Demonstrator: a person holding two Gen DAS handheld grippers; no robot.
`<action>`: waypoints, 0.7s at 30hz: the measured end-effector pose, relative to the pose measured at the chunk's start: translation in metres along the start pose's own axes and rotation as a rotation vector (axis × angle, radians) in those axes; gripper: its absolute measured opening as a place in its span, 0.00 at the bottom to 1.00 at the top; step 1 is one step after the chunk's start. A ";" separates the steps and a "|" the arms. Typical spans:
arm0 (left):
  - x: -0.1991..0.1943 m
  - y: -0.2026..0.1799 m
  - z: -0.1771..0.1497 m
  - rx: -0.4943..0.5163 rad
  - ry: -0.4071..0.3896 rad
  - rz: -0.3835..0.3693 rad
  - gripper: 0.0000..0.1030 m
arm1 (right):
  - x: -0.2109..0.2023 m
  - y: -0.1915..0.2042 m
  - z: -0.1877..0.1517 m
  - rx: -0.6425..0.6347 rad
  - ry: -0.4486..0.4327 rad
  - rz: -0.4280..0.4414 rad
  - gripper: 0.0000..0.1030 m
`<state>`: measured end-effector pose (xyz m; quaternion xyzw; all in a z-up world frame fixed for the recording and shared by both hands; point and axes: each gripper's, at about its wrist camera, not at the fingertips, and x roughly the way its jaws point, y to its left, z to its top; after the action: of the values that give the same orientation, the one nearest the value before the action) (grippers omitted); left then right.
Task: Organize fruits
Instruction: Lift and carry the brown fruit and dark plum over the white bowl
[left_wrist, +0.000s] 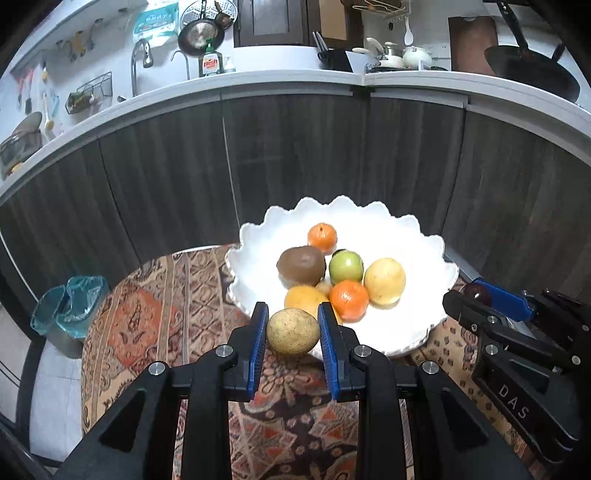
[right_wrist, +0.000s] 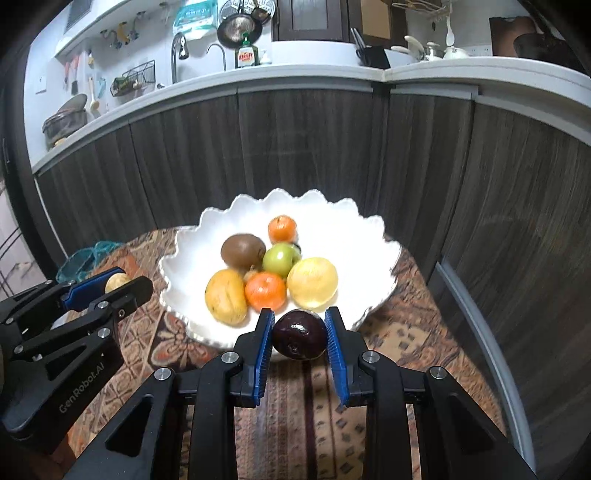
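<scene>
Holding, left gripper (left_wrist: 293, 325): I see its blue pads clamped on a tan speckled fruit (left_wrist: 293, 331) at the white scalloped bowl's (left_wrist: 406, 229) near rim.
Holding, right gripper (right_wrist: 300, 326): pads clamped on a dark purple fruit (right_wrist: 299, 334) at the same rim.
Left view only: blue-lined bin (left_wrist: 70, 310) beside the patterned tablecloth (left_wrist: 147, 314).
Right view only: whole yellow-orange fruit (right_wrist: 226, 295) in the bowl.

Two tangerines (right_wrist: 282, 229) (right_wrist: 265, 291) — one kiwi (right_wrist: 243, 250), one green apple (right_wrist: 281, 259), one bowl (right_wrist: 184, 258)
</scene>
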<state>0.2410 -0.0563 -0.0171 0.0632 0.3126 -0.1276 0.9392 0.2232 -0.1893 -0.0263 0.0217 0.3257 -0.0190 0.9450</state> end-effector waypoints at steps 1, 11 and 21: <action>0.001 0.000 0.002 0.000 -0.004 0.000 0.27 | 0.000 -0.001 0.002 0.000 -0.006 -0.001 0.29; 0.023 0.001 0.018 -0.010 -0.008 0.005 0.27 | 0.009 -0.006 0.023 -0.010 -0.052 -0.023 0.29; 0.057 0.001 0.027 -0.012 0.016 0.008 0.27 | 0.041 -0.012 0.035 -0.005 -0.033 -0.021 0.29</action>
<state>0.3008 -0.0725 -0.0303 0.0600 0.3205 -0.1214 0.9375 0.2761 -0.2041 -0.0240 0.0154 0.3104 -0.0285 0.9500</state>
